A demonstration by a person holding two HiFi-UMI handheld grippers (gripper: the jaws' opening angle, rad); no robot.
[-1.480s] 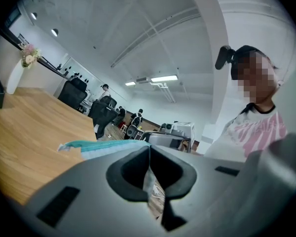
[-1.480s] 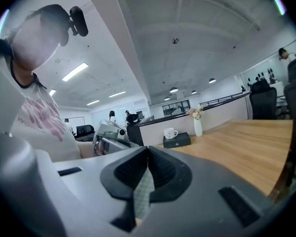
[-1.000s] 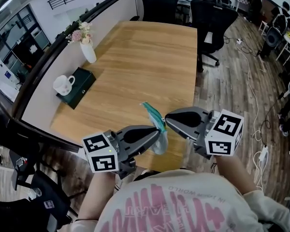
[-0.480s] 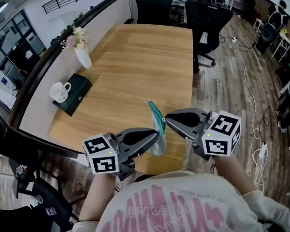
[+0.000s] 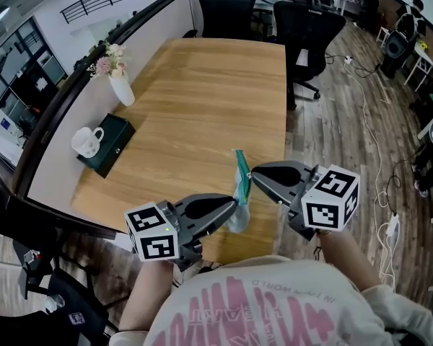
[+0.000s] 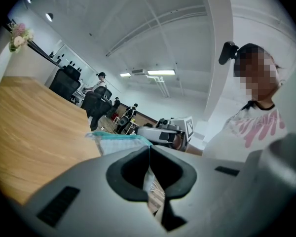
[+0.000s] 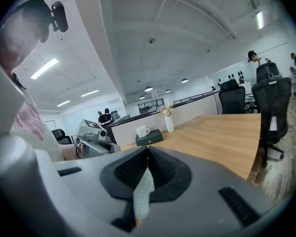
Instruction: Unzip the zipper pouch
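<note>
We are holding the zipper pouch (image 5: 240, 184) above the surface (image 5: 202, 92) edge, with the fingers of the left gripper (image 5: 235, 205) and right gripper (image 5: 252, 178) clamped on it. The right has been shifting, tipping the pouch upright, which likely means we are starting the unzip.

We hold our left grey two-jaw tool (image 5: 234, 202) level, pointing in toward the middle, its jaws pressed together on the lower part of the translucent teal-edged zipper pouch (image 5: 241, 186). Our right grey two-jaw tool (image 5: 253, 174) faces it from the other side, tipped slightly down, its jaws likewise clamped on the pouch. The two tool tips sit near each other.
</note>
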